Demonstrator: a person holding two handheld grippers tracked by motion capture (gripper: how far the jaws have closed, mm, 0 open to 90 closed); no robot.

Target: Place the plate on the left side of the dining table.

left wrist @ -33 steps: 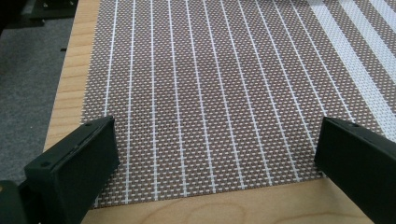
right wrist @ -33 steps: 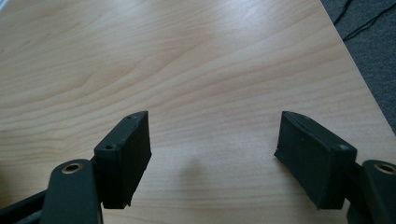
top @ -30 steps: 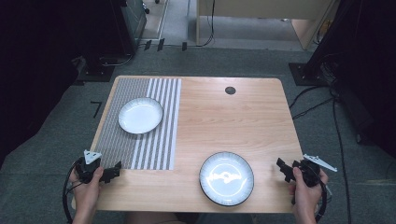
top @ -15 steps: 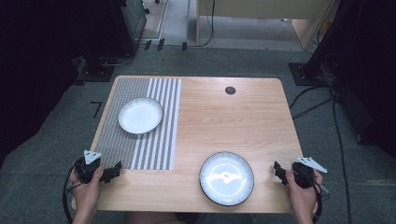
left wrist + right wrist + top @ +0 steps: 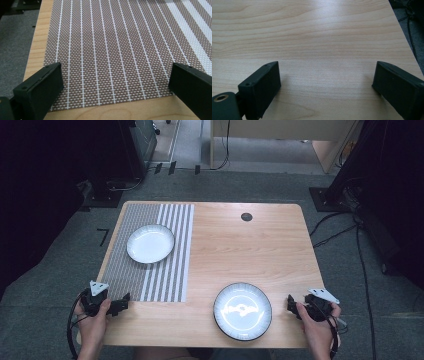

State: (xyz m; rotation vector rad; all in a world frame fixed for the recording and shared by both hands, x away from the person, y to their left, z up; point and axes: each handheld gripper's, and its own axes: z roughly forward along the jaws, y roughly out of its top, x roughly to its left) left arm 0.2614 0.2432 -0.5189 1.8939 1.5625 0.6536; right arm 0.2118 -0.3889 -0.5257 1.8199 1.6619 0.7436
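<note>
Left gripper: I see its jaws spread wide with nothing between them, at 8 o'clock on the table, over the near edge of the striped placemat.
Right gripper: jaws wide apart over bare wood at 4 o'clock.
White plate: on the placemat, 10 o'clock.
Dark-rimmed plate: 6 o'clock, near my right gripper, not touching.
</note>
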